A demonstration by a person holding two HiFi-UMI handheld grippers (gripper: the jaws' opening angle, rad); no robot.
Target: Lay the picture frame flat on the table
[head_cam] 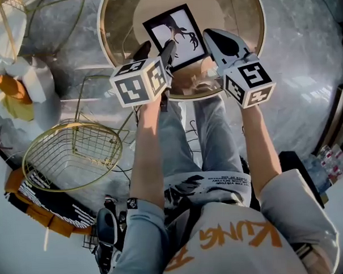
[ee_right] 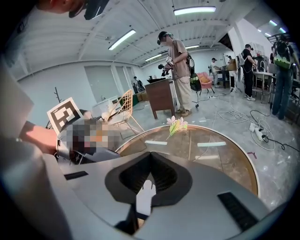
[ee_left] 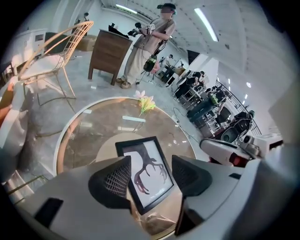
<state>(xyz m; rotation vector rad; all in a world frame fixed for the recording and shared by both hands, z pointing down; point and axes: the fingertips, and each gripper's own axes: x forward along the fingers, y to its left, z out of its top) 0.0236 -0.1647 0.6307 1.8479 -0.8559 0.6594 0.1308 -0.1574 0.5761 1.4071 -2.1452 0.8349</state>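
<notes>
While flat on table (head_cam: pixel 119 28), picture frame (head_cam: pixel 175 36) shows black border, antler print

Bright ceiling strip lights (ee_right: pixel 194 10), glare streaks on the glass tabletop (ee_left: pixel 93 133), strong fisheye edges

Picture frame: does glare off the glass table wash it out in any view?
Head view: no glare on the picture frame, crisp. Left gripper view: light strips reflect on the table beyond it, frame clear, fisheye bends the rim. Right gripper view: similar strips; frame hard to make out behind the jaws.
</notes>
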